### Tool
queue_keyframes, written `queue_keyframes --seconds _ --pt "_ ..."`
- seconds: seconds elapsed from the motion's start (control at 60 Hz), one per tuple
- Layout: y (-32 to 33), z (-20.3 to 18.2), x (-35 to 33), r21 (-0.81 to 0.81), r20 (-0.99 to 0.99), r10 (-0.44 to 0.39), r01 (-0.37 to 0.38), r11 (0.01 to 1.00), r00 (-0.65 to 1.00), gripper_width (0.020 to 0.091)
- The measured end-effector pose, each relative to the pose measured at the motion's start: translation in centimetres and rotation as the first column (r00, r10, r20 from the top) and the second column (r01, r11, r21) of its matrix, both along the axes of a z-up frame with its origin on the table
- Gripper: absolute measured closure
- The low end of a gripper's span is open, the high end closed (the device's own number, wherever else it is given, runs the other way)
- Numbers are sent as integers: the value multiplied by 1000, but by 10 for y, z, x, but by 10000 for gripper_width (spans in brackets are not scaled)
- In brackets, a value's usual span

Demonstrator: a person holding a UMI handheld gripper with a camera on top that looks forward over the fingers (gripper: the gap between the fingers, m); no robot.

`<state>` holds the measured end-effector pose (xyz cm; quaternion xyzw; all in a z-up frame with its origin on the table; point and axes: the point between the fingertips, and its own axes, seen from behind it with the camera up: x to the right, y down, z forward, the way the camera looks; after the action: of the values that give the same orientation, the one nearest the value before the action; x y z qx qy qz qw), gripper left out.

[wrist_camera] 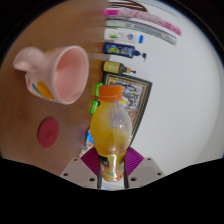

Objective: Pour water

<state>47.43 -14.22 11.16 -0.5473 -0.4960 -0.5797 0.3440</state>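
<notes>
**Bottle in the claw, cup waiting to its left**

On the left lay one red disc, flat on the wooden surface, possibly a lid or coaster; what it was could not be told. Above it stood one pink cup with a handle, its mouth tipped toward the camera and looking empty inside. It sat apart from the bottle, up and to the left of it.

In the middle, one bottle with an orange cap stood upright between the fingers. The claw was closed on its lower body, both magenta pads pressed against its sides. The bottle was clear plastic holding orange-tinted liquid, seemingly near full, so it probably felt moderately heavy and would slosh when tilted. Thin plastic of that kind likely gives under a squeeze and is smooth, so a firm but not crushing hold low on the body, as here, seemed sensible; a hold nearer the middle might have steadied the tilt. The cap appeared to be on, which would have blocked pouring.

Behind the bottle stood one dark framed board. Farther right and beyond lay a scatter of small colourful packets on the white part of the surface, too small to count surely.
</notes>
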Motion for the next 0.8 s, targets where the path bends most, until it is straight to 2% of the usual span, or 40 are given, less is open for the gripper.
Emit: queue_keyframes --seconds 0.083,0.167,0.4,0.483,0.6,0.683,0.8 --pt "8 -3 -5 -12 140 36 -35 999 989 813" --pt "10 -9 -11 -42 179 51 -44 998 983 811" --pt "10 -6 -8 -54 100 46 -40 998 994 812" --pt "7 2 -6 -28 -48 28 -29 999 998 810" --pt "-1 8 -7 -30 -417 -2 -12 999 909 811" --pt "-6 2 -15 -48 -670 -24 -12 999 742 812" --pt "-8 -9 -21 -75 -915 -62 -16 997 399 813"
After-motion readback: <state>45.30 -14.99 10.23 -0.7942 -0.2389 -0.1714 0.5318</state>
